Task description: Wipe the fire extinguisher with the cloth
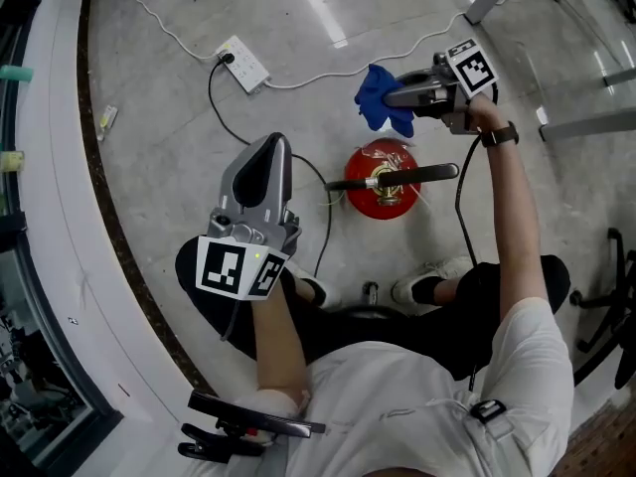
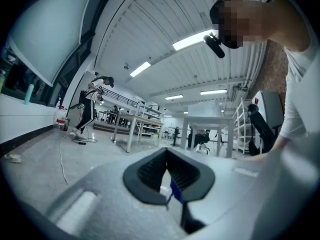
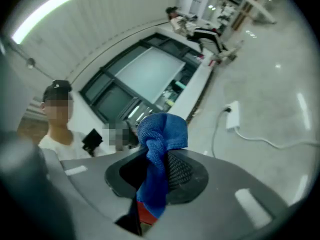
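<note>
Fire extinguisher (image 1: 372, 200), red and with a black handle across its top, is seen from above standing on the grey floor (image 1: 169, 167), just in front of the shoes of the person. It is touched by neither gripper. The blue cloth (image 1: 376, 99) is clamped between the jaws of the right gripper (image 1: 402, 95), which is held above the floor on the far side of the extinguisher; in the right gripper view the cloth is bunched above the jaws and hangs down between them. The left gripper (image 1: 270, 152) is held at the left of the extinguisher, apart from it, and its jaws are closed together with nothing gripped between them. A white power strip (image 1: 242, 64) is lying on the floor further away, and a white cable (image 1: 328, 76) runs from it towards the right gripper.
</note>
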